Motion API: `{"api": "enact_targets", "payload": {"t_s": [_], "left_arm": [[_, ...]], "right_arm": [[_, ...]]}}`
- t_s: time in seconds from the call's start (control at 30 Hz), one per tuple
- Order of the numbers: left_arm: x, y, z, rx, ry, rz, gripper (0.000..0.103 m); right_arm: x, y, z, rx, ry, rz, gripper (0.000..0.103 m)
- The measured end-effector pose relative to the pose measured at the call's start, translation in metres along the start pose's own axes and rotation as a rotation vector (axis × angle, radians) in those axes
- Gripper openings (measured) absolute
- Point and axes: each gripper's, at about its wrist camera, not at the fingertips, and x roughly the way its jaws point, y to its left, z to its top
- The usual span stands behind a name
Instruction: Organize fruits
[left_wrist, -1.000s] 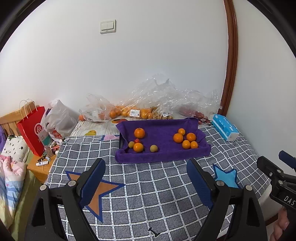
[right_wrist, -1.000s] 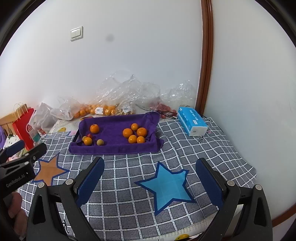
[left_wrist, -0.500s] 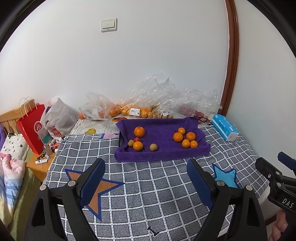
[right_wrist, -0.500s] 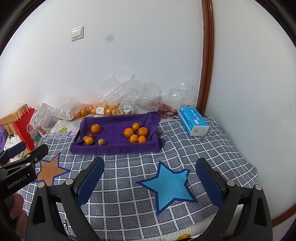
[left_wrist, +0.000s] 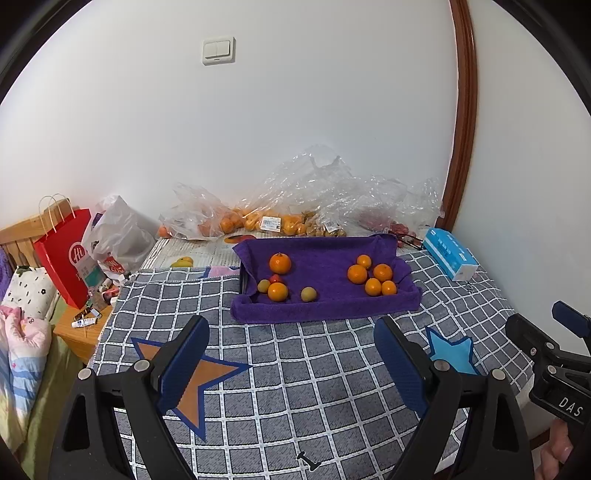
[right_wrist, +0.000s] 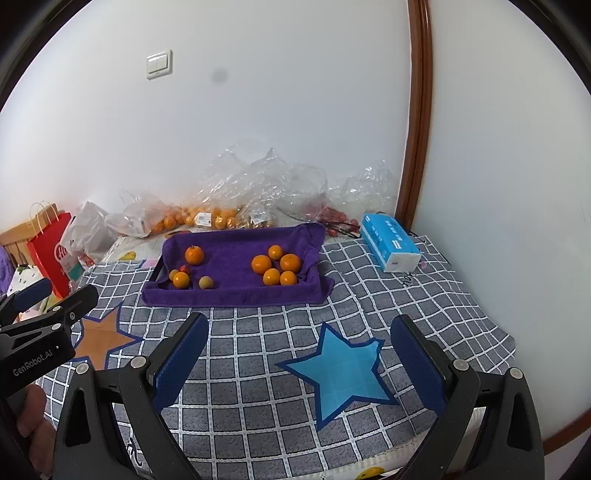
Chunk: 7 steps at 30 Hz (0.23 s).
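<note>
Bagged fruit behind the purple tray (left_wrist: 325, 310) blurs under crinkled plastic. Oranges (left_wrist: 371, 275) sit inside the tray. Left gripper (left_wrist: 291, 350) and right gripper (right_wrist: 295, 350) gape wide, empty, above the checked cloth (left_wrist: 303, 369).

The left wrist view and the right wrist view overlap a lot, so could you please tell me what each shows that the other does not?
Only the left wrist view shows the nightstand and pink bedding. Only the right wrist view shows the whole blue star. Both share the purple towel with fruit, the tissue box, red bag, and both tongs, left and right, open.
</note>
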Motion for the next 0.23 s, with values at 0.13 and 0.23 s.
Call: {"api": "enact_targets", "payload": {"t_s": [0.13, 0.23], "left_arm": [[0.0005, 0.0012, -0.0004, -0.002, 0.000, 0.002, 0.091], [0.0023, 0.0028, -0.0016, 0.002, -0.002, 0.009, 0.091]], "right_arm": [[0.0003, 0.0013, 0.0002, -0.008, -0.001, -0.002, 0.098], [0.0012, 0.0017, 0.0008, -0.006, -0.004, 0.002, 0.098]]}}
